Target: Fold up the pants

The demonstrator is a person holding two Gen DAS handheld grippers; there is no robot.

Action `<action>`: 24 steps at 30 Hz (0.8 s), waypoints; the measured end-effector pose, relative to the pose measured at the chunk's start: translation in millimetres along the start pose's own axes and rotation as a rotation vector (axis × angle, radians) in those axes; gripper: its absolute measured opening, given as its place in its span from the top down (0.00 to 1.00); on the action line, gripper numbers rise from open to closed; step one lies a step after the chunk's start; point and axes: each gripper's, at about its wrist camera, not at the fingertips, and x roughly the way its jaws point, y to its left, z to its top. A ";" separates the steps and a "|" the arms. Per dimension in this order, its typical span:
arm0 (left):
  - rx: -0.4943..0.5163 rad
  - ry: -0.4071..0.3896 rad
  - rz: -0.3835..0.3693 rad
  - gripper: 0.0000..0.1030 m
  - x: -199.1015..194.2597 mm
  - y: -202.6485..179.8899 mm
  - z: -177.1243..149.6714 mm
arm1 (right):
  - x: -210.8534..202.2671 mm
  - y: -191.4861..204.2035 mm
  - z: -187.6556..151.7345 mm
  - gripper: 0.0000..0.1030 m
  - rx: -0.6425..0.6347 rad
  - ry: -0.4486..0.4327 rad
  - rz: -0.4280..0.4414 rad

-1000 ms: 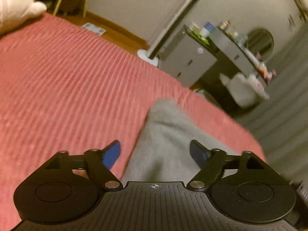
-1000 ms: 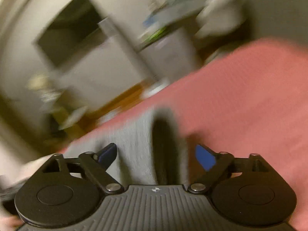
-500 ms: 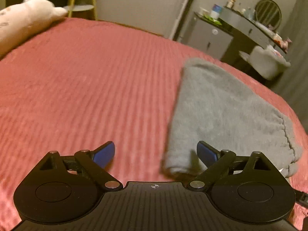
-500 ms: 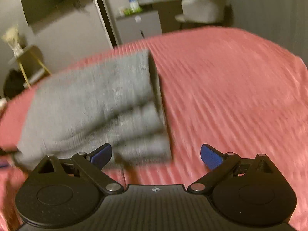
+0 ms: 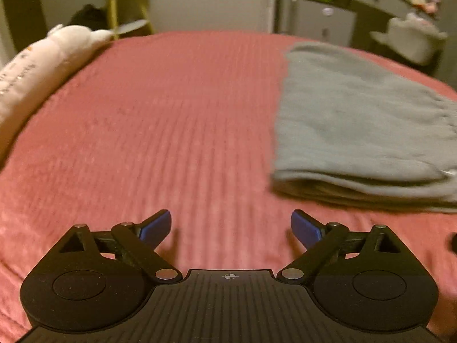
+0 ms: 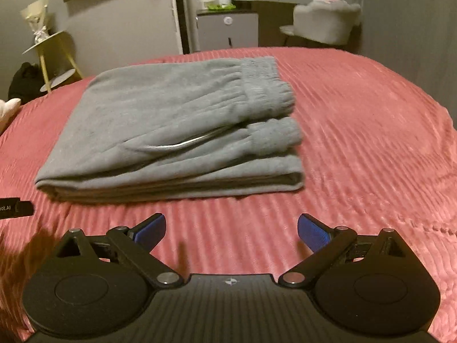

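Observation:
The grey pants (image 6: 171, 131) lie folded in a flat stack on the red ribbed bedspread (image 6: 357, 143), waistband and cuffs at the stack's right end. In the left wrist view the pants (image 5: 360, 125) lie ahead to the right. My left gripper (image 5: 230, 227) is open and empty, above bare bedspread (image 5: 157, 114) to the left of the stack. My right gripper (image 6: 231, 231) is open and empty, a short way in front of the stack's near folded edge, not touching it.
A white plush pillow (image 5: 42, 65) lies along the bed's left side. Beyond the bed stand a yellow side table (image 6: 54, 57), a grey cabinet (image 6: 228, 31) and a grey chair (image 6: 325, 23). The other gripper's edge (image 6: 14, 208) shows at left.
Both grippers have drawn back from the pants and levelled out. The pants, close between the fingers a second ago, now lie folded ahead on the bed. Both grippers stayed open.

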 end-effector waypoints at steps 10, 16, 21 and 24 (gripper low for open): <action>0.118 -0.076 -0.037 0.03 -29.2 -40.7 -16.5 | -14.9 16.0 -5.0 0.04 -0.067 -0.071 -0.040; 0.125 -0.096 -0.053 0.03 -29.9 -43.9 -13.0 | -30.0 15.0 -4.1 0.04 -0.020 -0.138 -0.053; 0.098 -0.095 -0.062 0.02 -25.0 -42.5 -11.3 | -38.1 21.0 -2.5 0.04 -0.028 -0.172 -0.058; 0.095 -0.083 -0.062 0.02 -19.5 -43.5 -10.9 | -37.4 25.5 -1.3 0.04 -0.043 -0.185 -0.062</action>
